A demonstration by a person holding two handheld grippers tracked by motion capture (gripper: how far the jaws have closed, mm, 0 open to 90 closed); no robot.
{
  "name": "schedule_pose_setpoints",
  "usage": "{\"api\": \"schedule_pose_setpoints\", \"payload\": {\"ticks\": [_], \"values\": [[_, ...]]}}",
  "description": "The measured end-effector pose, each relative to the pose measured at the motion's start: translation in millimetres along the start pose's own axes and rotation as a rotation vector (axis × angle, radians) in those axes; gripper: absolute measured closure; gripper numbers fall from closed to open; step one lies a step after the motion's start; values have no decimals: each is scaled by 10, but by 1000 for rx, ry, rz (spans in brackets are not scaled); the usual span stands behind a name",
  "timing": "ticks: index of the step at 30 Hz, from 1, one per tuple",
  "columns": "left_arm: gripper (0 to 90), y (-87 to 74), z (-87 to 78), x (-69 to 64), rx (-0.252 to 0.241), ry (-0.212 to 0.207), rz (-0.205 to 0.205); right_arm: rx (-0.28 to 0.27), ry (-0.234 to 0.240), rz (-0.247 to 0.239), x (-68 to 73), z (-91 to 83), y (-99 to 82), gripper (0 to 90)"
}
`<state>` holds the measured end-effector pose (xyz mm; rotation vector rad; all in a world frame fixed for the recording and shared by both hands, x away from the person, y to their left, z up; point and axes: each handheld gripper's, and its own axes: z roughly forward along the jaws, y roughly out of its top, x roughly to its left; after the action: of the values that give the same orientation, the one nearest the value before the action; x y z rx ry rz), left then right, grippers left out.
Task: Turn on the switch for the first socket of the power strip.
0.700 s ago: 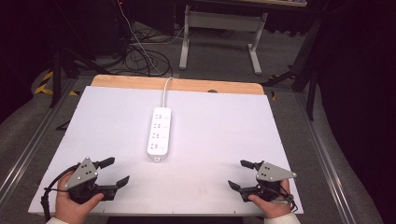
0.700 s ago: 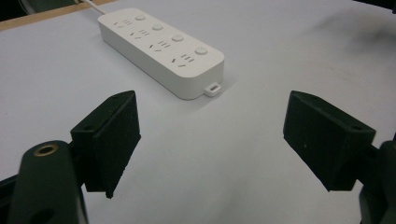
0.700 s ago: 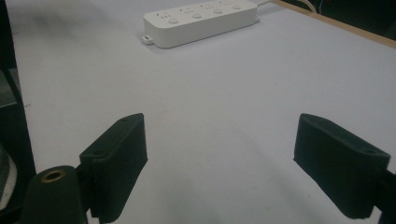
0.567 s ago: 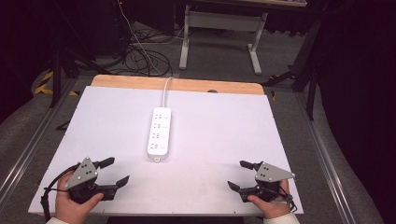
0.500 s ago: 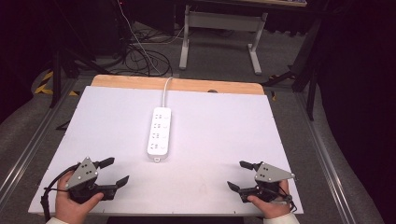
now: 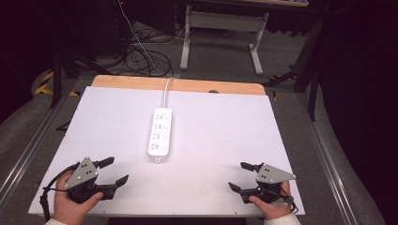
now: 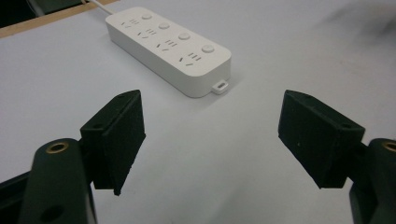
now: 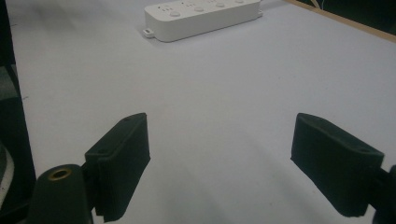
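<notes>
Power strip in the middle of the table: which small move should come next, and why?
Probably bring the left gripper forward toward the power strip. Both grippers rest at the near edge of the white table, jaws wide open and holding nothing; the right gripper sits about as far off. The strip lies untouched, its cord running off the far edge.

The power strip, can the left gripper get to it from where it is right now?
Probably yes. The left gripper sits open at the near edge, and only bare white table lies between it and the power strip.
</notes>
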<state>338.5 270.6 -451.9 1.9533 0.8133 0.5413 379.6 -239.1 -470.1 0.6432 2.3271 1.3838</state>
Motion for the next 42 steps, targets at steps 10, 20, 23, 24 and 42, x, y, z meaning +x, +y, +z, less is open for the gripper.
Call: {"api": "schedule_pose_setpoints", "payload": {"ticks": [10,20,23,24,42], "values": [[234,112,25,30,21,-73,-67,11,7,15,5,11,-41,209],[322,381,154,144,6,-113,-37,25,14,27,51,20,-95,213],[329,470,196,164,15,-115,-13,20,10,31,55,8,-98,213],[338,500,207,177,24,-119,-9,21,9,32,56,4,-102,213],[435,821,452,386,50,-150,-15,29,12,33,65,-6,-122,215]]}}
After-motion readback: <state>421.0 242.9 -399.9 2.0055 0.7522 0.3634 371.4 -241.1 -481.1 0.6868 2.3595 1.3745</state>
